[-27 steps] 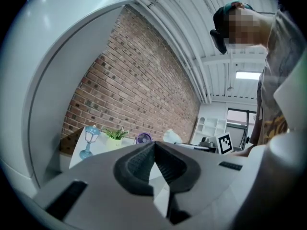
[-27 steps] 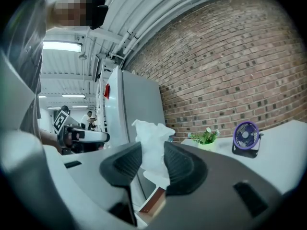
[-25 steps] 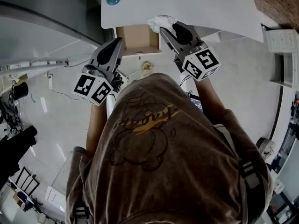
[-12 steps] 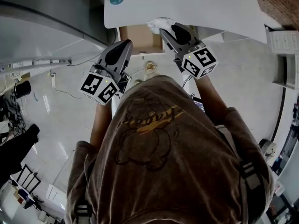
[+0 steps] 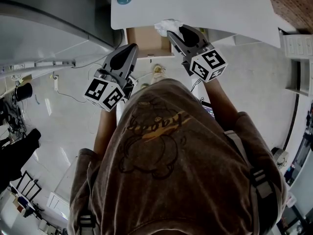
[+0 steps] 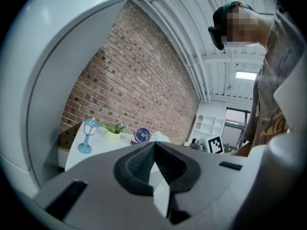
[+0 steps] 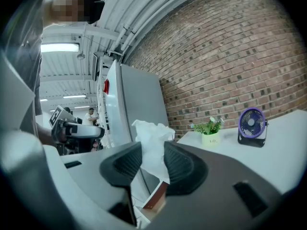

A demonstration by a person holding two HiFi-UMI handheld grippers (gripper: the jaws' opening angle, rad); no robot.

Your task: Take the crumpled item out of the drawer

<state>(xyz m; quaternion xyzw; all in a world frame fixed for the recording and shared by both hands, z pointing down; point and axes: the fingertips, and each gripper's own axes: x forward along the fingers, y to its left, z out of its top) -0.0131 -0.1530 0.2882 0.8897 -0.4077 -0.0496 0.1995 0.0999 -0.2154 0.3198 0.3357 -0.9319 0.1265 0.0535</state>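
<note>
white crumpled paper is visibly pinched by the right gripper only in its own view; left gripper closed, empty.

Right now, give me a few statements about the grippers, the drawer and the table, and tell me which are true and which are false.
1. The right gripper is clamped on the crumpled tissue. True.
2. The left gripper grips the drawer's front. False: its jaws are together with nothing between them.
3. The drawer under the white table stands open. True.
4. The desk fan is red. False: it is purple.
5. The crumpled tissue lies inside the drawer. False: it is up between the right gripper's jaws.
</note>
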